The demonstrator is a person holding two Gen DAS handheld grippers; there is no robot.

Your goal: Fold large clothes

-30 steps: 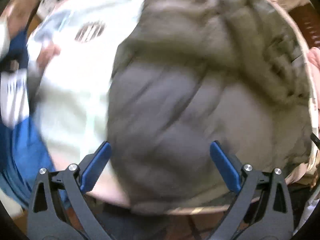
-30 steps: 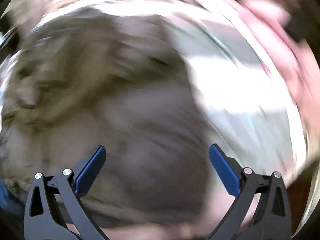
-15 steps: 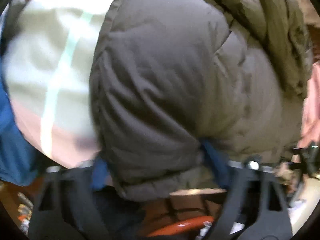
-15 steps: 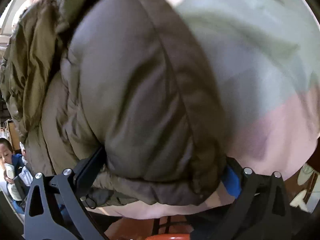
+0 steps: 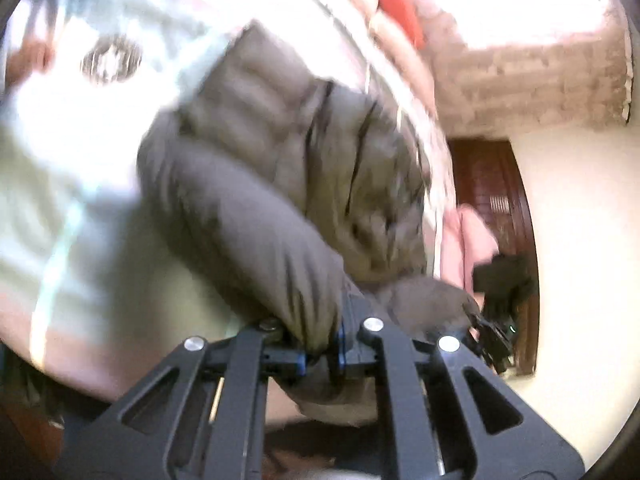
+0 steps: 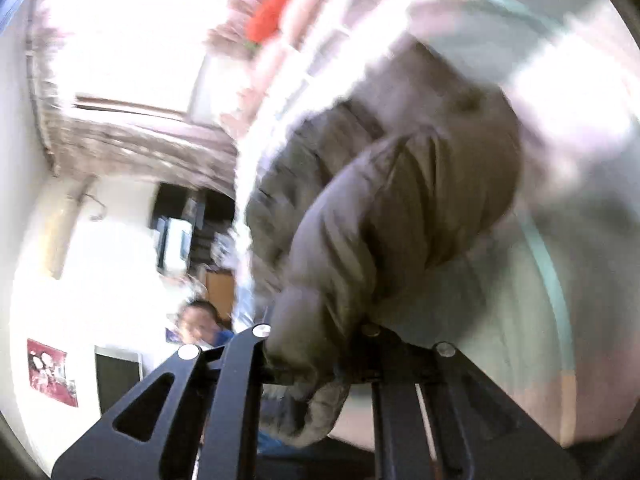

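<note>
Jacket (image 5: 280, 200), grey puffer, now lifted off pale sheet (image 5: 80, 160), hem pinched by both tongs: left gripper (image 5: 320, 354) and right gripper (image 6: 316, 356), spread wide 1 s ago. Both frames blurred; no readable writing.

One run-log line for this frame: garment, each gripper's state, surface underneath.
item: grey puffer jacket | left gripper: shut on jacket edge | right gripper: shut on jacket edge | under: pale sheet | blur: heavy
</note>
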